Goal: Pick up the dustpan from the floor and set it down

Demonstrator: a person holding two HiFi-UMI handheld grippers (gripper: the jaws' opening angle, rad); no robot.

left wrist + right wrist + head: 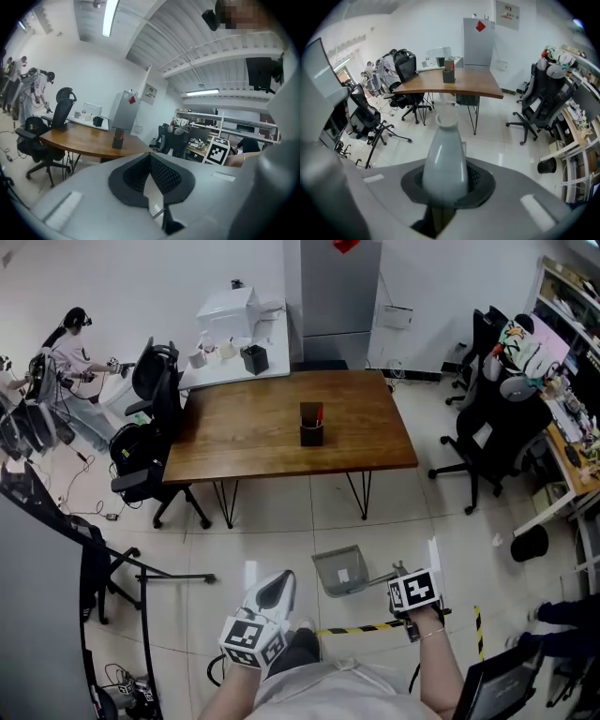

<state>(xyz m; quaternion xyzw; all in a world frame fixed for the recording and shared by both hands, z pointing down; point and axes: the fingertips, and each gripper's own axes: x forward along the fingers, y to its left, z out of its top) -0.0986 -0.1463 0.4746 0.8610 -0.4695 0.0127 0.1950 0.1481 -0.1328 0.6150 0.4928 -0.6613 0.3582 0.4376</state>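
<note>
The grey dustpan (341,571) hangs off the floor tiles in front of me, its handle running right into my right gripper (401,576). That gripper is shut on the handle. In the right gripper view a grey tapered part of the dustpan (444,159) stands between the dark pads of the right gripper (445,190) and points away and down at the floor. My left gripper (275,590) is held up to the left of the dustpan, apart from it. In the left gripper view the left gripper (151,180) has its pads together with nothing between them.
A wooden table (234,442) with a dark pen holder (311,424) stands ahead. Office chairs (155,442) are at its left and a further chair (492,432) at the right. Yellow-black tape (361,627) lies on the floor by my feet. A black stand (141,573) is at the left.
</note>
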